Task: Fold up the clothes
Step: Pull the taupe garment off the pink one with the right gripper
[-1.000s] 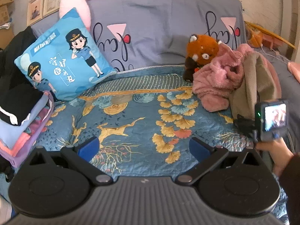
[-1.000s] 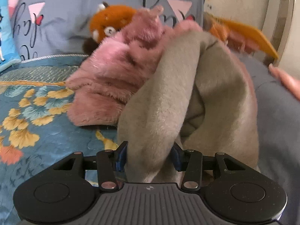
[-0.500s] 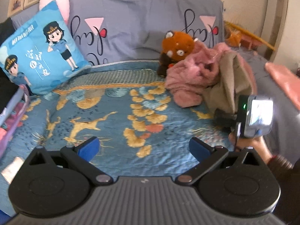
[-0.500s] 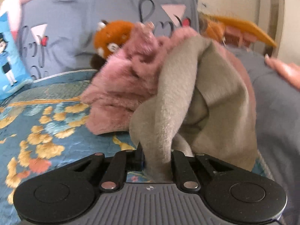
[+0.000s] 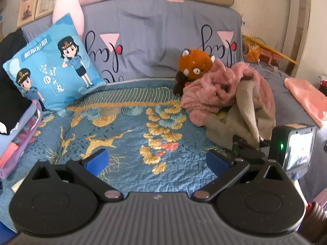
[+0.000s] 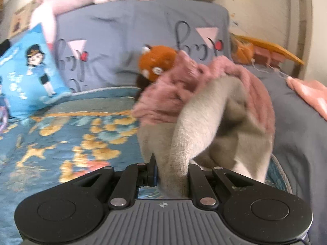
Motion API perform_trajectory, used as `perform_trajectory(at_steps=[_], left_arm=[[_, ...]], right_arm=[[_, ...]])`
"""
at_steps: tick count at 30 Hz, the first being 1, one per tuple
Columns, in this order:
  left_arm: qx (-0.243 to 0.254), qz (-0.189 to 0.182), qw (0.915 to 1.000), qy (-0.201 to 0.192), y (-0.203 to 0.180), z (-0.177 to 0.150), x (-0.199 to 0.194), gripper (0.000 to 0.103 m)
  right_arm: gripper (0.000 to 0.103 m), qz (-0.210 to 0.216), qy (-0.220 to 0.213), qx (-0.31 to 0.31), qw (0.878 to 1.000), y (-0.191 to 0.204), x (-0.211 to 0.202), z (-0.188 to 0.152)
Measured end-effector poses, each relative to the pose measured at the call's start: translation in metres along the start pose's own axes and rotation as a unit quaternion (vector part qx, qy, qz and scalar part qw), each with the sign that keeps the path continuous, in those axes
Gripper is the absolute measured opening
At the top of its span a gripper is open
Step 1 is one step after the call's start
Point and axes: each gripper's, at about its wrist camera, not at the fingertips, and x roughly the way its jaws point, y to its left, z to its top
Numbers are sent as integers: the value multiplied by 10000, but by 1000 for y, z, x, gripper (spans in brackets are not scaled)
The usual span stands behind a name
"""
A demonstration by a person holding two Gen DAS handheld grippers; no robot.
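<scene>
Your left wrist view gives you the wide picture: your left gripper (image 5: 156, 159) hangs with its blue pads spread wide and nothing between them, over the blue quilt (image 5: 114, 126) with its gold deer and leaves. Only this view shows the stack of folded clothes (image 5: 18, 134) at the left edge of the quilt, and your right gripper (image 5: 248, 150) from outside, with the lit camera screen (image 5: 299, 149) behind it and the fleece garment (image 5: 241, 102) trailing up from its nose. Your right wrist view, blurred, shows what the other cannot: the right gripper (image 6: 172, 175) is clamped on a roll of the fleece garment's (image 6: 206, 122) grey-beige lining, the jaws pinched close with cloth bulging above them. The garment's pink pile side heaps against the red panda plush (image 5: 193, 67) at the back of the quilt; the lining side hangs toward you. Both views show the blue cartoon cushion (image 5: 53, 69) leaning on the grey cover (image 5: 155, 38), and a coral cloth (image 5: 306, 100) lying far right. No basket or box shows in either view.
</scene>
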Motion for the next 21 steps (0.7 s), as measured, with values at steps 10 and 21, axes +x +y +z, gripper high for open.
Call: perform_trajectory(at_steps=[10, 21], left_arm=[[-153, 176, 9992, -325, 29, -7, -45, 103], [-702, 825, 9935, -360, 111, -26, -69, 103]], right_arm=[[10, 707, -310, -342, 9964, 63, -61, 14], [10, 1225, -452, -578, 9898, 111, -85, 14]])
